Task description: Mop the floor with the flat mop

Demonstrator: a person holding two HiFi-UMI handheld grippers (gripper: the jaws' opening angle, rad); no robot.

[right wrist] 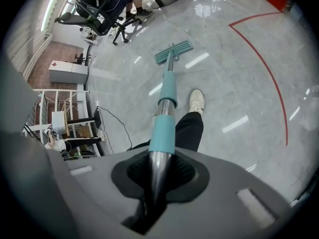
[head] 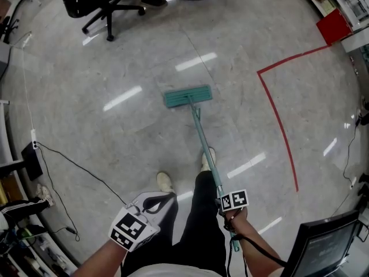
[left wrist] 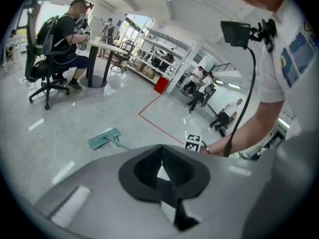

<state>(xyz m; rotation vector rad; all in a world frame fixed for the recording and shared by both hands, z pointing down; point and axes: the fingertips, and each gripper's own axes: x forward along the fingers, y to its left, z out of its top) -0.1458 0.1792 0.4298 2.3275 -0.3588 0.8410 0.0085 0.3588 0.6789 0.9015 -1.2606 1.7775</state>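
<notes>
**One mop on open floor, right gripper clamped on its pole**

Mop head (head: 188, 96) lies flat on the grey floor (head: 115, 68), mid-room, ahead of the person's shoes (head: 165, 182). The pole (head: 206, 149) slants back from it to the right gripper (head: 226, 208), passing just beside the right shoe.

Room to move: bare floor lies all round the mop head.
- Red tape line (head: 282, 131) bounds the right side, well apart from the mop.
- Office chair (head: 104, 4) sits far left at the top, near a round table base.
- Thin cable (head: 75, 166) trails over the floor at left, from a black box by the wall.
- Monitor (head: 323, 250) crowds the bottom right corner.

Right gripper jaws are clenched on the pole's metal part, just below a teal sleeve (right wrist: 163, 133). Left gripper (head: 167, 198) hangs beside the person's left leg, off the pole. Its jaws are closed together with nothing between them.

Containers: a red box (head: 334, 26) stands at top right. Its contents can't be told.

Hidden or cut off:
- The seated person (left wrist: 70, 29) is cropped at the top in the head view.
- Shelving (head: 14, 235) at the left edge is cut off and its clutter is unreadable.
- The pole's top end is partly hidden behind the right hand.
</notes>
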